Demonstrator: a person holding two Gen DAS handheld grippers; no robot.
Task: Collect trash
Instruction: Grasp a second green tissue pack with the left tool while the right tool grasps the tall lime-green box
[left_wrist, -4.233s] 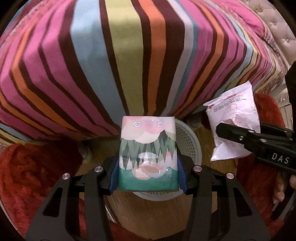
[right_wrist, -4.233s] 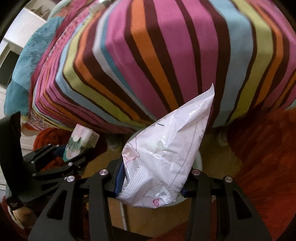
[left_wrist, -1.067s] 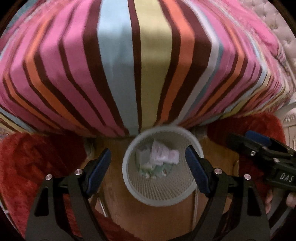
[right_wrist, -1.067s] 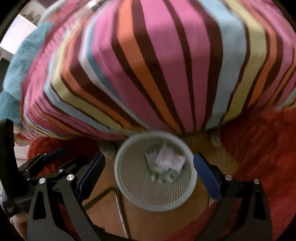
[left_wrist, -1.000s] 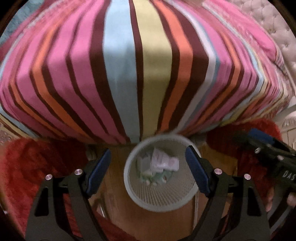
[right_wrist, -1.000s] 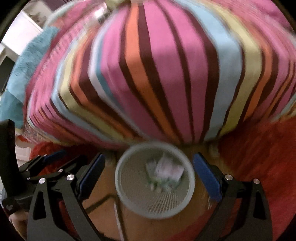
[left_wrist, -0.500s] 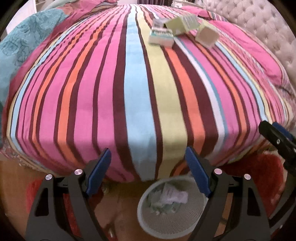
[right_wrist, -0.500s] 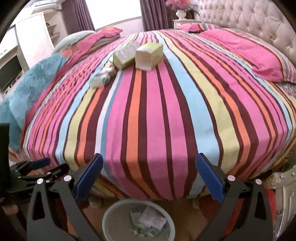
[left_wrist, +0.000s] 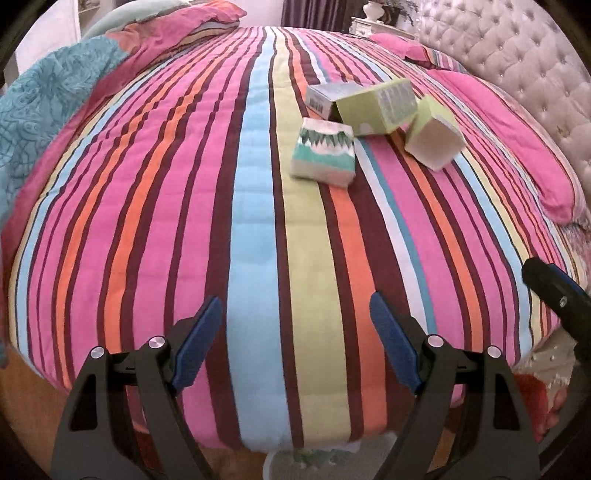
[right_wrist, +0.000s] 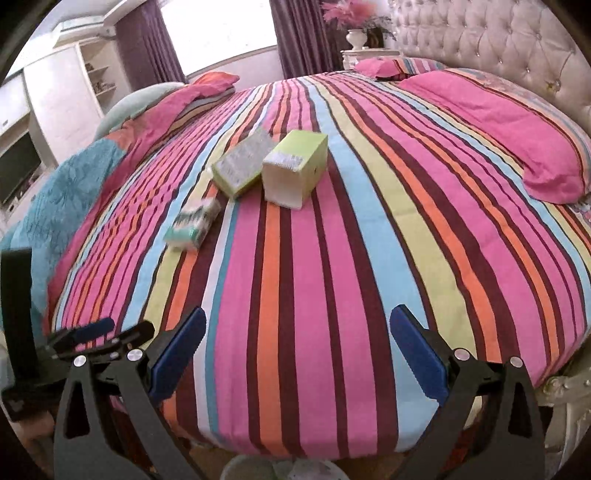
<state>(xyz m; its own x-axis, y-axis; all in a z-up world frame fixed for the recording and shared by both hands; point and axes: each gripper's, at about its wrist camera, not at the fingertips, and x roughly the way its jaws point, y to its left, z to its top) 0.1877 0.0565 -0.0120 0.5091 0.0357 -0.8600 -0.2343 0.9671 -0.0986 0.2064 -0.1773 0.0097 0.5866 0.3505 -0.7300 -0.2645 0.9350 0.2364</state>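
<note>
Three pieces of trash lie together on the striped bedspread (left_wrist: 258, 221), toward the far middle of the bed and well away from its near edge. The nearest one is a soft tissue pack (left_wrist: 324, 156) with a green, white and pink zigzag print; its plastic wrap looks slightly puffy. Just behind it is a flat green carton (left_wrist: 373, 105) with sharp cardboard edges and printed text on one face. To the right of the carton a second green box (left_wrist: 434, 134) rests tilted on one corner, showing a pale plain end face. The carton and the tilted box seem to touch, but I cannot tell for certain.

The bedspread is quilted cloth with long stripes of pink, orange, blue, yellow-green and dark brown. A pink pillow (right_wrist: 517, 122) lies at the right edge, before a tufted, buttoned headboard (right_wrist: 498, 48).

The left gripper (left_wrist: 295, 347) is wide open and holds nothing. The right gripper (right_wrist: 297, 354) is also spread wide and empty. Both hover over the near edge of the bed, and their fingers have blue ribbed pads (right_wrist: 417, 356). Below that edge the rim of a pale mesh wastebasket (right_wrist: 236, 469) shows.
</note>
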